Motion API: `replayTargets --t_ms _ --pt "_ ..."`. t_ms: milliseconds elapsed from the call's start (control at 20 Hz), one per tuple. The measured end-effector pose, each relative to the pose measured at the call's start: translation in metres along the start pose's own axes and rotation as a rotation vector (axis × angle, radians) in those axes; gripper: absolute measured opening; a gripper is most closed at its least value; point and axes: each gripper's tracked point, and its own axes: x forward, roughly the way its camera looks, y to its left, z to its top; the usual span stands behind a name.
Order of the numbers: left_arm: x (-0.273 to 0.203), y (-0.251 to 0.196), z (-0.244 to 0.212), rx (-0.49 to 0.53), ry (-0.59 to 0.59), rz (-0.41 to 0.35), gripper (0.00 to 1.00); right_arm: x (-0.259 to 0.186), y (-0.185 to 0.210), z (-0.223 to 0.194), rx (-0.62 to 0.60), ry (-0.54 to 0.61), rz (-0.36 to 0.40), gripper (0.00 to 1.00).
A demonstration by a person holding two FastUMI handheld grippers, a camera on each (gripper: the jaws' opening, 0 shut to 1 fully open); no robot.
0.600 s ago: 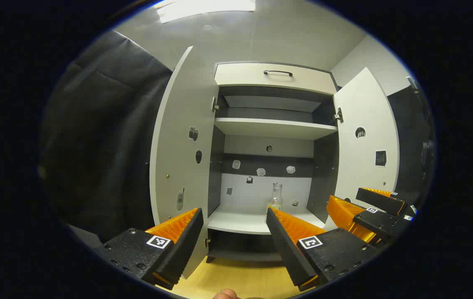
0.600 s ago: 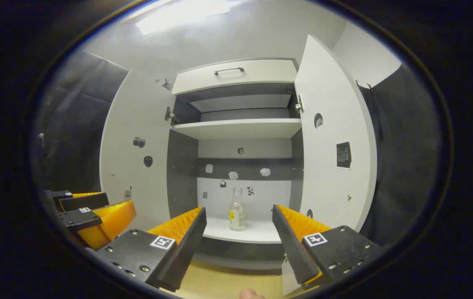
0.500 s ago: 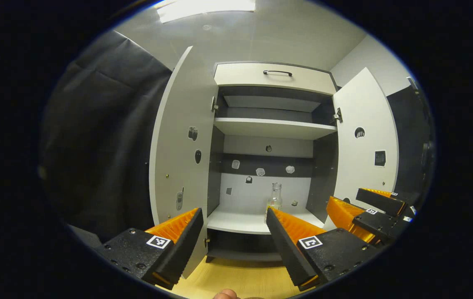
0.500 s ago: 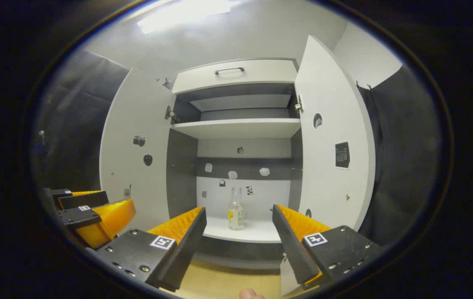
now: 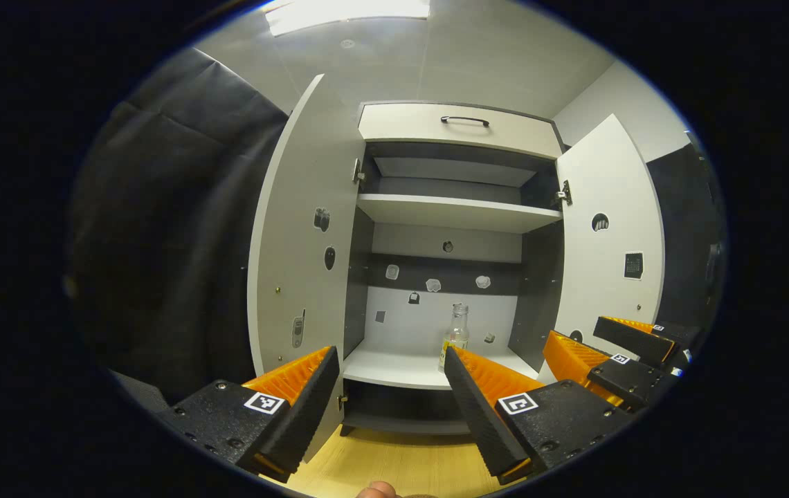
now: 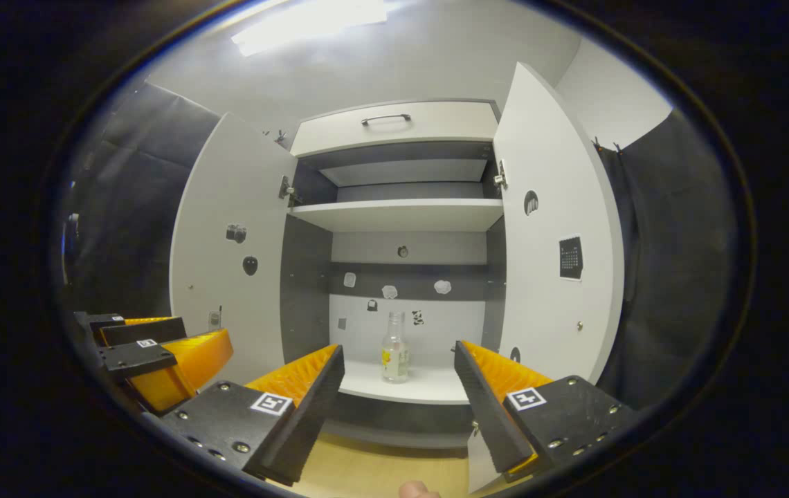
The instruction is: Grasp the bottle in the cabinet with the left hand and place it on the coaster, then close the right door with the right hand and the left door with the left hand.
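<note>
Glass bottle (image 6: 394, 348) stands on cabinet (image 5: 436, 366) shelf, ahead of both grippers. Left gripper (image 5: 391, 360) and right gripper (image 6: 398, 356) stay spread, empty, almost unmoved.

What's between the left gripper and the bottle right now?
Nothing. In the left gripper view the open left gripper faces the bottle on the lower shelf across bare shelf front and wooden floor.

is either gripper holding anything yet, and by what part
Nothing is held. The left gripper and right gripper are open, short of the clear glass bottle upright on the cabinet's lower shelf.
</note>
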Motion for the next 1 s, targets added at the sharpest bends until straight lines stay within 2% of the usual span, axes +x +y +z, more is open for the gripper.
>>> replayTargets --t_ms 150,200,300,350,400,500,550,600,650,800,850,900,950,1000 --pt "0.001 -0.001 0.0 -0.008 0.002 -0.01 0.96 -0.001 -0.002 0.001 0.001 -0.002 -0.007 0.96" --pt "0.002 -0.001 0.0 -0.004 0.002 -0.011 0.96 -0.002 -0.004 0.001 -0.004 -0.003 -0.011 0.92" --pt "0.005 -0.004 -0.004 0.001 0.011 -0.018 0.96 -0.004 -0.008 0.001 -0.013 -0.006 -0.022 0.92" --pt "0.008 -0.007 -0.006 0.003 0.021 -0.029 0.96 -0.006 -0.01 0.002 -0.017 -0.006 -0.028 0.97" --pt "0.013 -0.012 -0.008 0.004 0.027 -0.045 0.96 -0.008 -0.013 0.002 -0.02 -0.007 -0.035 0.92" --pt "0.026 -0.023 -0.007 0.011 0.023 -0.08 0.96 -0.016 -0.02 0.005 -0.023 -0.012 -0.054 0.92" --pt "0.035 -0.03 -0.006 0.015 0.019 -0.101 0.96 -0.02 -0.027 0.007 -0.023 -0.016 -0.07 0.97" --pt "0.046 -0.038 -0.005 0.016 0.015 -0.124 0.96 -0.025 -0.033 0.009 -0.021 -0.02 -0.09 0.92" --pt "0.058 -0.049 -0.004 0.014 0.013 -0.151 0.96 -0.031 -0.041 0.011 -0.02 -0.023 -0.115 0.96" --pt "0.095 -0.08 -0.01 0.012 0.024 -0.237 0.96 -0.055 -0.066 0.017 -0.014 -0.037 -0.196 0.97" --pt "0.109 -0.088 -0.011 0.016 0.025 -0.253 0.96 -0.065 -0.074 0.018 -0.014 -0.042 -0.223 0.92" --pt "0.124 -0.094 -0.012 0.025 0.023 -0.261 0.96 -0.073 -0.083 0.019 -0.018 -0.045 -0.252 0.97" --pt "0.14 -0.1 -0.012 0.035 0.02 -0.265 0.96 -0.082 -0.092 0.02 -0.023 -0.048 -0.285 0.97" --pt "0.156 -0.105 -0.013 0.048 0.012 -0.264 0.96 -0.091 -0.1 0.022 -0.028 -0.051 -0.318 0.92"
